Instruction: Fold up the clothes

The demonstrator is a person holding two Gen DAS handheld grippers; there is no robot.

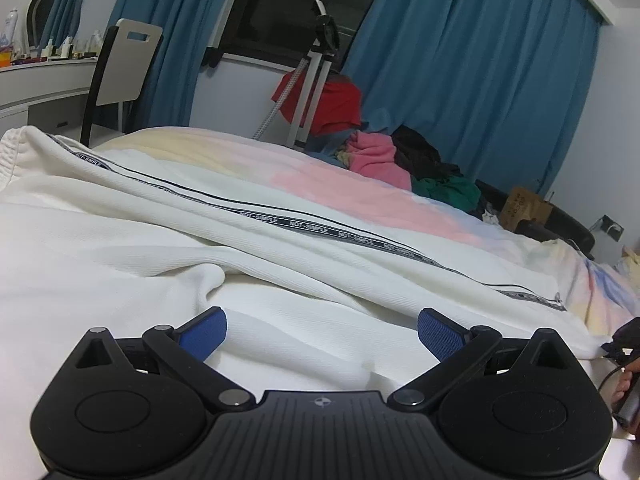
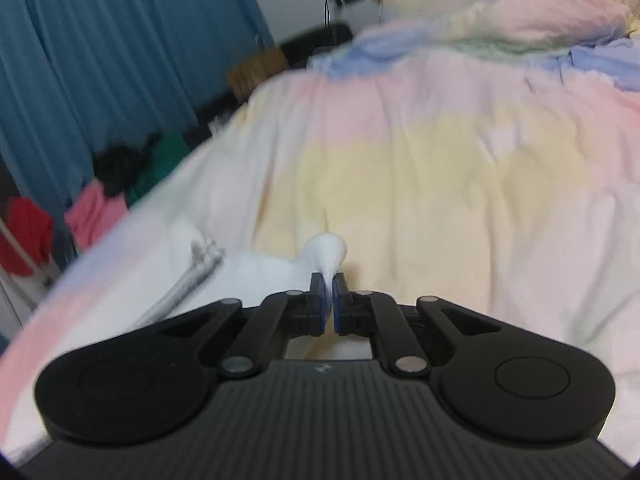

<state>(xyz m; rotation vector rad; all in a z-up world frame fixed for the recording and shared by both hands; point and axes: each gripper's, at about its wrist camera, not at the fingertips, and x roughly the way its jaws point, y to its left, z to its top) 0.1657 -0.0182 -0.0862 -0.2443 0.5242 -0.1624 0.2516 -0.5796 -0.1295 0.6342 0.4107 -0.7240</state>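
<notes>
1. The left tool (image 1: 322, 330) hangs low over the white garment (image 1: 168, 240), its blue pads (image 1: 204, 332) spread wide with nothing between them.
2. The white garment lies spread across the near part of the bed (image 1: 360, 196), rumpled into long folds, and fills most of the left wrist view.
3. A dark printed tape (image 1: 304, 226) with white lettering runs along the garment from far left to near right.
4. The right tool (image 2: 329, 292) is pinched narrow on a bunched edge of the white garment (image 2: 326, 250); a small knob of cloth stands up just past the pads.
5. In the right wrist view the rest of the garment trails to the near left over the bed, and the picture is blurred there.
6. The bedcover (image 2: 460, 168) shows pale bands of pink, yellow and blue.
7. At the far edge of the bed sits a pile of clothes (image 1: 404, 160): pink, black and green pieces heaped together.
8. Behind the pile a red garment (image 1: 336, 106) hangs on a white stand (image 1: 316, 64).
9. Blue curtains (image 1: 472, 52) flank a dark window (image 1: 304, 4) on the far wall.
10. At far left a chair (image 1: 120, 68) stands against a white desk (image 1: 44, 80) carrying small bottles.
11. A brown paper bag (image 1: 526, 206) sits at the far right beyond the bed.
</notes>
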